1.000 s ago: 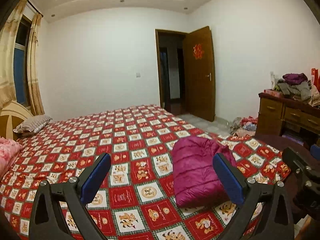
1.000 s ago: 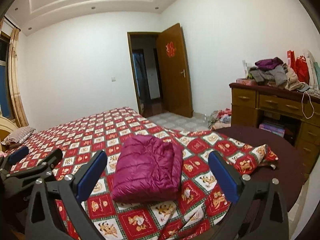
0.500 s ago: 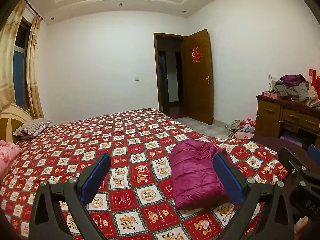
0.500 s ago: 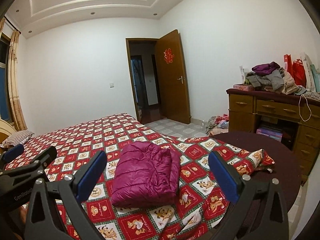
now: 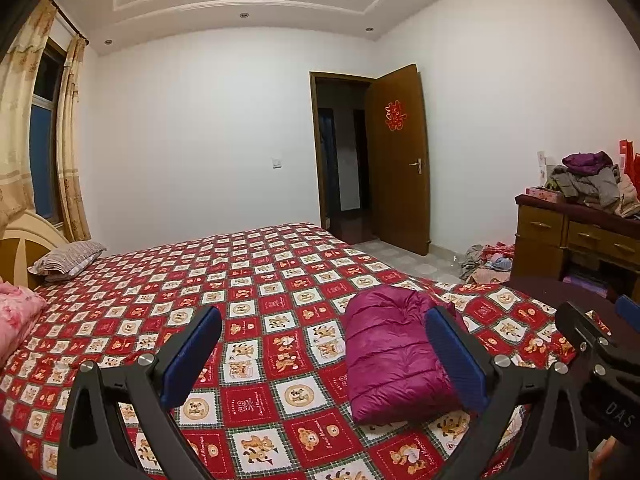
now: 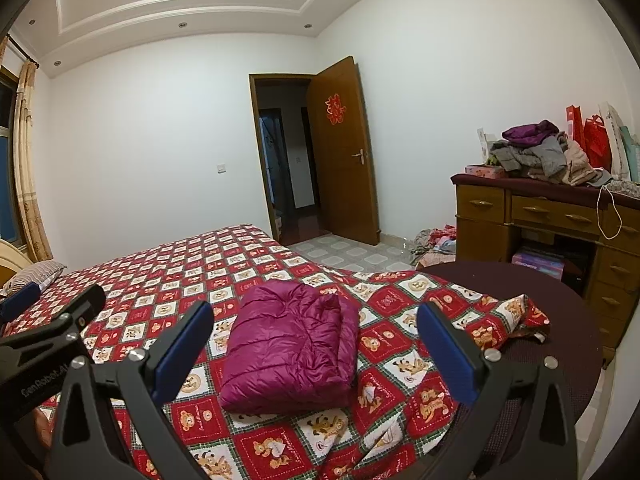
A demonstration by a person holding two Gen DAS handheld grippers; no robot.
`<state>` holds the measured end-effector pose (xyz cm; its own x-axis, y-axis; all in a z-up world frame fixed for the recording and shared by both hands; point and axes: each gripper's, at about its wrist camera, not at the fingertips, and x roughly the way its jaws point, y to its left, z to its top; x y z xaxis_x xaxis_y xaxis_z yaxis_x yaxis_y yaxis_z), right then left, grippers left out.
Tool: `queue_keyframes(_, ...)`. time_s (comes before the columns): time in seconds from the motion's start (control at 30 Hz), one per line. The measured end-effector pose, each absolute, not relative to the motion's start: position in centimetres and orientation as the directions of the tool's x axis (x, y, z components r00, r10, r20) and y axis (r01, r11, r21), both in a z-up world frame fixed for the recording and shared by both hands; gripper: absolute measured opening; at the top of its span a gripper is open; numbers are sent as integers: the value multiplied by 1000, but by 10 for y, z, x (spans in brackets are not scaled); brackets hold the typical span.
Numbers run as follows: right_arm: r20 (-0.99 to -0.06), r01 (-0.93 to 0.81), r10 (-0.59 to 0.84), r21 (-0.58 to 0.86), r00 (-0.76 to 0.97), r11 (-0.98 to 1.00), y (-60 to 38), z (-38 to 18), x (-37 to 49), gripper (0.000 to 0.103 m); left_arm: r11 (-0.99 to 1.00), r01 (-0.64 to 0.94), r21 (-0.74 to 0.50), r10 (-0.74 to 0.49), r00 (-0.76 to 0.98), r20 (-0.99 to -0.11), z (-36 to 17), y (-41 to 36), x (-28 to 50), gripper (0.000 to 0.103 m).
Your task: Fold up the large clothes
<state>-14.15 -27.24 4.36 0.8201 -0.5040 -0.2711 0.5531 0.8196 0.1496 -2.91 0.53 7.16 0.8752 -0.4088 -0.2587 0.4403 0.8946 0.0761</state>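
Note:
A magenta puffer jacket (image 5: pixel 394 354) (image 6: pixel 294 352) lies folded into a compact rectangle on the red bear-print bedspread (image 5: pixel 248 280) (image 6: pixel 168 276), near the bed's foot corner. My left gripper (image 5: pixel 322 356) is open and held above the bed, with the jacket behind its right finger. My right gripper (image 6: pixel 316 354) is open too, raised in front of the jacket with nothing between its blue pads. Each gripper shows at the edge of the other's view.
A wooden dresser (image 6: pixel 540 220) piled with clothes (image 6: pixel 540 152) stands at the right wall. More clothes lie on the floor (image 6: pixel 436 242) beside it. A dark round seat (image 6: pixel 560 300) sits at the bed corner. Pillows (image 5: pixel 64 260) are at the headboard; the door (image 5: pixel 400 160) is open.
Both grippers have lifted and tipped upward, away from the jacket, so the bed sits lower in each view. The jacket has not moved.

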Motion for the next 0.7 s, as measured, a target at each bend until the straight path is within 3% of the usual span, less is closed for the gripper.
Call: queue_keyframes(0.7, -275, 566, -516, 149, 811, 811, -272, 43, -144, 103, 899, 429, 87, -391, 876, -281, 67, 4, -14, 102)
